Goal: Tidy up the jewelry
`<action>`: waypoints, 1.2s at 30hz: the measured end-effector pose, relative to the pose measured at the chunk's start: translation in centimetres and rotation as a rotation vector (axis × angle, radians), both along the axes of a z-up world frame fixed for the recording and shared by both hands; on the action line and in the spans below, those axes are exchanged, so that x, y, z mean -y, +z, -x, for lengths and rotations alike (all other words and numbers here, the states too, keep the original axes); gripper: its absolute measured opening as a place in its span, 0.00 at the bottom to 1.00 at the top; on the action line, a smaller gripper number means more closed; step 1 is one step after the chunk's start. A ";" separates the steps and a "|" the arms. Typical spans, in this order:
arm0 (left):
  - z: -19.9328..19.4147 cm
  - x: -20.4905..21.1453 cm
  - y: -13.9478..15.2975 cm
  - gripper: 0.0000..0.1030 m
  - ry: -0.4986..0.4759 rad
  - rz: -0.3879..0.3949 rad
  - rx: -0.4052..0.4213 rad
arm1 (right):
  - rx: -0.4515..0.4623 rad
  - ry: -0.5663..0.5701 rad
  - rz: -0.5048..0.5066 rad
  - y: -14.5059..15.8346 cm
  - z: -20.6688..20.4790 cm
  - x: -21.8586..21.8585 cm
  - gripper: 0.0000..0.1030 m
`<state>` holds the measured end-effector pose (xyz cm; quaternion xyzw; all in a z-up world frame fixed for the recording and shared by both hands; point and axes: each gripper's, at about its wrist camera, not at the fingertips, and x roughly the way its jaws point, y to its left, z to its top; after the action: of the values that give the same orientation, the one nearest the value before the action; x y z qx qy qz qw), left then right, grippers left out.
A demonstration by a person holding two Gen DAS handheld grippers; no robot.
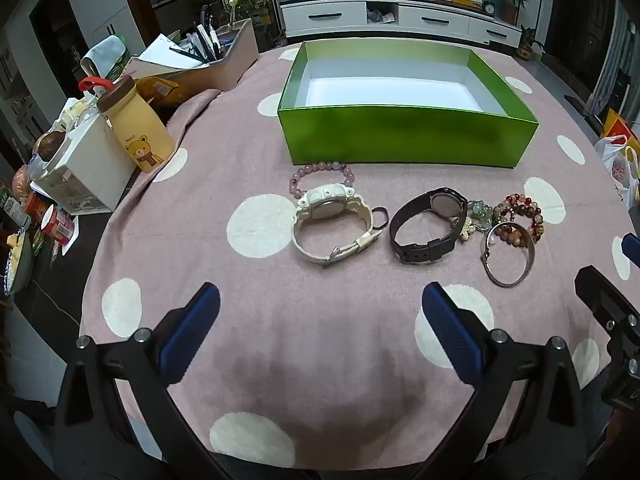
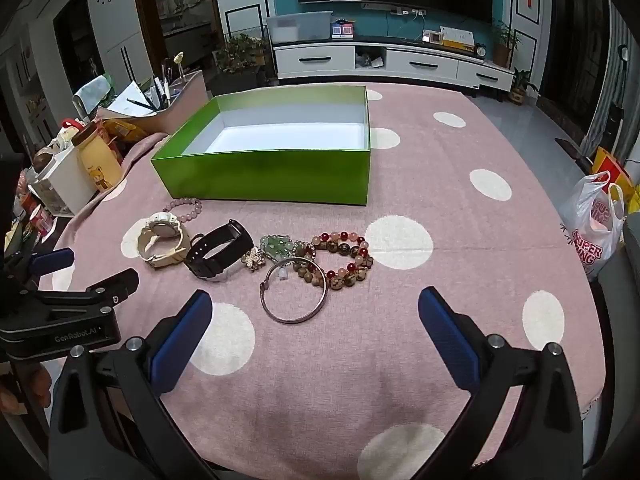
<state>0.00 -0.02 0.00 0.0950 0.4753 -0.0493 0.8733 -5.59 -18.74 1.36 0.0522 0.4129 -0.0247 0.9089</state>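
An open green box with a bare white inside stands on the pink dotted cloth. In front of it lie a pink bead bracelet, a white watch, a black watch, a green charm piece, a metal bangle and red-brown bead bracelets. My left gripper is open and empty, short of the watches. My right gripper is open and empty, just short of the bangle.
A yellow bear bottle, a white box and a pen holder crowd the table's left edge. A plastic bag hangs off the right side. A TV cabinet stands behind.
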 end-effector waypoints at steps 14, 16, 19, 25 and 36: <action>0.1 -0.1 0.2 0.98 0.000 -0.005 0.007 | 0.000 0.003 -0.008 -0.1 0.2 0.1 0.99; 0.1 0.0 0.2 0.98 0.000 -0.005 0.007 | -0.001 0.002 -0.008 -0.1 0.2 0.1 0.99; 0.0 0.1 0.2 0.98 -0.002 -0.007 0.007 | 0.002 0.001 -0.010 -0.1 0.2 0.2 0.99; 0.3 0.3 0.3 0.98 -0.008 -0.008 0.015 | 0.005 0.000 -0.010 0.1 0.2 0.1 0.99; 0.7 0.6 0.7 0.98 -0.019 0.000 0.029 | 0.019 0.000 -0.013 0.6 0.6 0.3 0.99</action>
<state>-0.70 -0.59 0.68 0.1002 0.4615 -0.0561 0.8797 -6.20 -19.02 2.00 0.0585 0.4045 -0.0217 0.9124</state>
